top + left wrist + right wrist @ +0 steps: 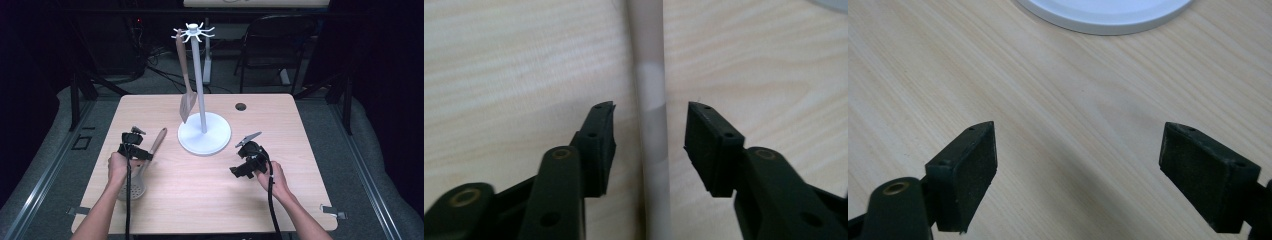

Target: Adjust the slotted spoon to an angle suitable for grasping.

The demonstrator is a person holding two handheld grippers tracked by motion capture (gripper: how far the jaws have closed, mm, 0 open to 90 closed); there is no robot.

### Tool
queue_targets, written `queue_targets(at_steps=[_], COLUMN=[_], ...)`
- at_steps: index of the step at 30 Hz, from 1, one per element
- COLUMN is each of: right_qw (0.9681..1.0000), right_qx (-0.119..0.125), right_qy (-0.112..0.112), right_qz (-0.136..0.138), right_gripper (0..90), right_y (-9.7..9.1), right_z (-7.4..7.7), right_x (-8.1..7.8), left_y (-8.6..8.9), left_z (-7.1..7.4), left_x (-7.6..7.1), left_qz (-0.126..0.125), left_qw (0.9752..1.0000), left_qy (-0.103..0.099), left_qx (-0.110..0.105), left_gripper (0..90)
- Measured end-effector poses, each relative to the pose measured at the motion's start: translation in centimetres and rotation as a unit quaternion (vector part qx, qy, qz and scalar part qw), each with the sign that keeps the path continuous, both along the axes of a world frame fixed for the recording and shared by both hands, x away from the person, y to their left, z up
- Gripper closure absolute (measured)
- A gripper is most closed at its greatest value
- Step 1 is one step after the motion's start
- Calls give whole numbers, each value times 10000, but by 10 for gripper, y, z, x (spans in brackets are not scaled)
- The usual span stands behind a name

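The slotted spoon (142,167) lies flat on the surface (210,200) by the rack (204,131), its handle (651,125) between the left gripper (651,112)'s parted jaws, untouched; probably light, stiff, smooth; grip mid-handle.

High view overlooks the table (210,200); gripper views sit close above its wood.

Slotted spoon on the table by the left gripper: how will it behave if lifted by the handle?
The slotted spoon looks rigid, so probably no flop. Its round handle looks smooth and may twist or slip between the left gripper pads. The perforated head likely sags downward.
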State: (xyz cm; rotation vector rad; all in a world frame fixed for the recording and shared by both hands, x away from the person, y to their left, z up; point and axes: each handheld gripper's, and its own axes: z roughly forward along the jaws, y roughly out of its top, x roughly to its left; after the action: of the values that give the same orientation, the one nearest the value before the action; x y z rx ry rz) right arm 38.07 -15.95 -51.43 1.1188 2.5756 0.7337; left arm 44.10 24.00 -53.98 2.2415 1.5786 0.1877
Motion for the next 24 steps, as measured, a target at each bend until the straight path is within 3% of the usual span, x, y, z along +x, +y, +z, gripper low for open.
queue_targets(at_steps=[6,9,12,17,24], right_qw=[9997,9993,9994,9995,9996], right_qx=[-72,-48,23,127,103], right_qy=[-229,-336,-290,-241,-253], right_qz=[90,138,168,148,71], right_gripper=[148,149,150,150,149], right_y=[1,2,1,0,-3], right_z=[6,7,7,5,4], right_x=[-3,-5,-4,-4,-2], left_y=[-4,-7,-7,-6,-8], left_z=[-8,-10,-10,-10,-7], left_x=[12,13,13,10,-3], left_qz=[104,62,8,6,-258], left_qw=[9999,10000,10000,10000,9994], left_qy=[-110,-71,-42,-22,98], left_qx=[-54,1,-9,-35,223], left_gripper=[609,666,733,744,749])
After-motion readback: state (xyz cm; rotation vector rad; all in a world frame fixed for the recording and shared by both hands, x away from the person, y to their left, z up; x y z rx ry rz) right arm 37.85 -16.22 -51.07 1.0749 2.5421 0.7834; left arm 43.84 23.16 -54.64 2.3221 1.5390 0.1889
